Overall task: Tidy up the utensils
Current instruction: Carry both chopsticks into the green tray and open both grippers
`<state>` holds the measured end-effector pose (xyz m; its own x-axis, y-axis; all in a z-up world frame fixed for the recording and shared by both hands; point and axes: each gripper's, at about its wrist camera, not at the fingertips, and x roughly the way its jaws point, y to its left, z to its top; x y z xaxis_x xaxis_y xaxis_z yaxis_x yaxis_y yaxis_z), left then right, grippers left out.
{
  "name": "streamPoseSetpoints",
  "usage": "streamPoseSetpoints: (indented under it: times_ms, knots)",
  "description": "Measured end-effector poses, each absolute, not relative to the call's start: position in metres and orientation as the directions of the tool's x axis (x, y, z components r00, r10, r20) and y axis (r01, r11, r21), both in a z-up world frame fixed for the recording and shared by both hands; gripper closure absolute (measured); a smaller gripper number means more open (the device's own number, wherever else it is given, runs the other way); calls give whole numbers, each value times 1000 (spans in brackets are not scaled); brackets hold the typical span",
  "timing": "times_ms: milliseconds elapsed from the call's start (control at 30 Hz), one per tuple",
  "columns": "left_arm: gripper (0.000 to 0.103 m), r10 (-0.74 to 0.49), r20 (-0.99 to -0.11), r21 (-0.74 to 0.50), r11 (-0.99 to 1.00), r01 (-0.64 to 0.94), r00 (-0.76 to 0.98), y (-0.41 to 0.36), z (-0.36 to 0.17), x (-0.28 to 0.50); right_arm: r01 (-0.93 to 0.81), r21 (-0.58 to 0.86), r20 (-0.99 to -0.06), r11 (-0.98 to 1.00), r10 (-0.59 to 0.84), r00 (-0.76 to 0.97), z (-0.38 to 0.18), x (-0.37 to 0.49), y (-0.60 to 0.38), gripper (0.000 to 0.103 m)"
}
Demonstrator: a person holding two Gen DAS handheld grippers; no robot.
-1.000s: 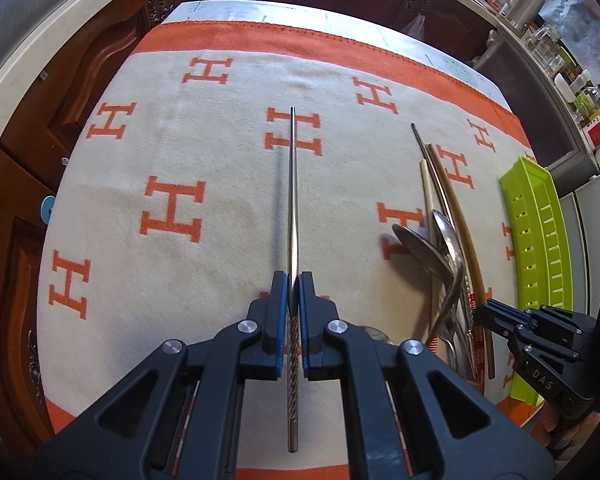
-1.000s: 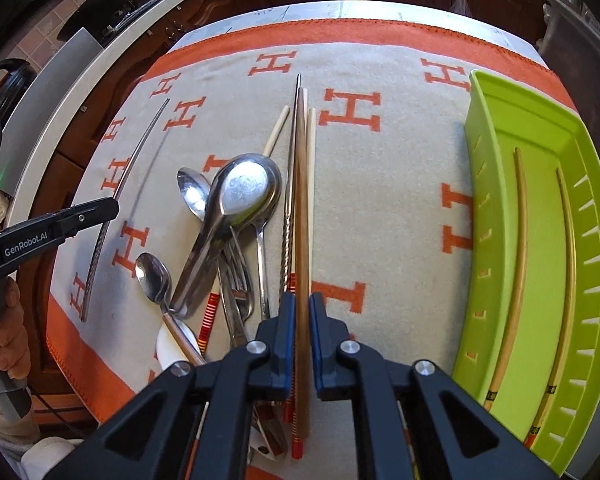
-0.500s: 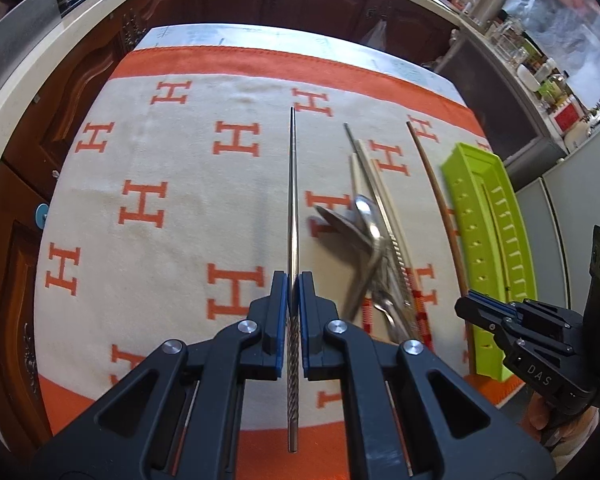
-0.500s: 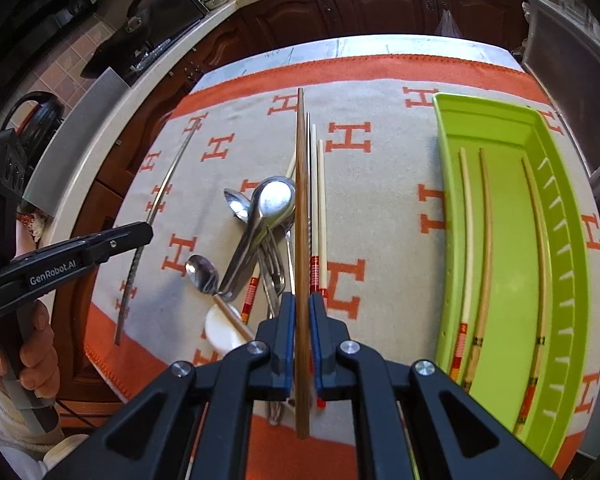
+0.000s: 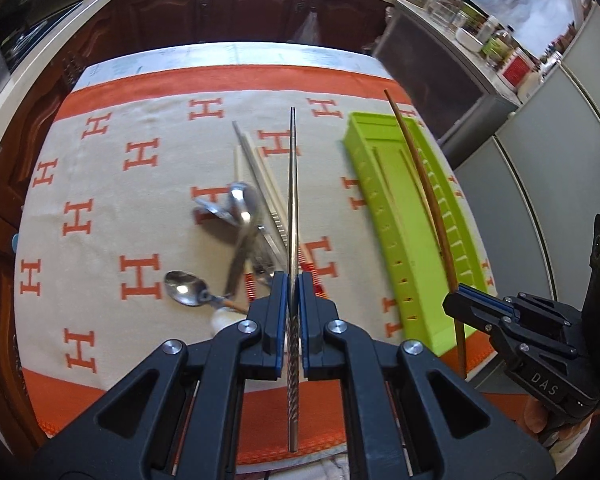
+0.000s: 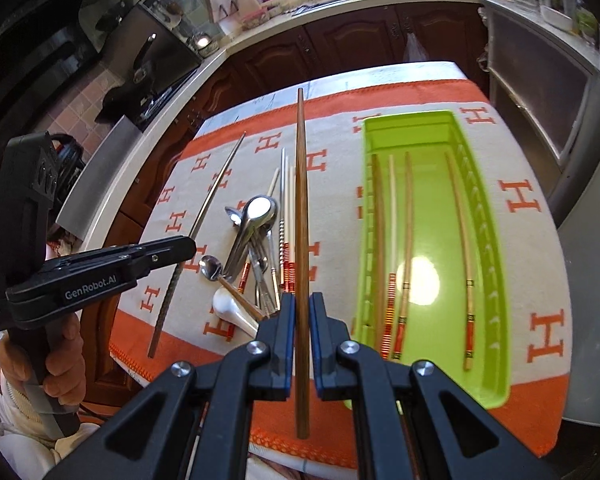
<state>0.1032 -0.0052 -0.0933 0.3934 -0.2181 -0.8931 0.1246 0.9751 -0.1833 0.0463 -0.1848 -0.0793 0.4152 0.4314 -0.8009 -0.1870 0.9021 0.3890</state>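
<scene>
Kitchen table under an orange-and-cream H-patterned cloth (image 5: 100, 184), bearing a heap of spoons and chopsticks (image 6: 260, 248) beside a green tray (image 6: 488, 264) holding four chopsticks. Left tool (image 5: 293, 292): clamped on a metal chopstick (image 5: 293, 184). Right tool (image 6: 302, 312): clamped on a brown wooden chopstick (image 6: 301, 200), raised above the cloth.

Black hand-held gripper (image 5: 293, 304), blue pads (image 5: 281, 300), silver screws, white "GenRobot.AI" lettering.

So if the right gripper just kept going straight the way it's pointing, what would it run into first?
Probably the cloth near the table's far edge. The right gripper, shut on the brown chopstick, is raised and points past the utensil pile, left of the green tray. Depth is unclear.
</scene>
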Motion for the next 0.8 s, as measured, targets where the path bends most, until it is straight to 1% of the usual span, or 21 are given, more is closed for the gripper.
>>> streamPoseSetpoints:
  times_ms: [167,400,567,800]
  knots:
    - [100,-235,-888,-176,968,180,395,-47,-84,111,-140,399,-791,906,417,447,-76,44,-215,96]
    - [100,-277,-890,-200,951,236,362,-110,-81,136,-82,383,-798,920,374,472,-77,52,-242,96]
    - [100,-292,-898,-221,946,237,330,-137,-91,152,-40,367,-811,930,340,476,-81,63,-257,96]
    - [100,-298,-914,-255,950,180,276,-153,-122,173,-14,325,-844,946,296,448,-94,75,-263,96]
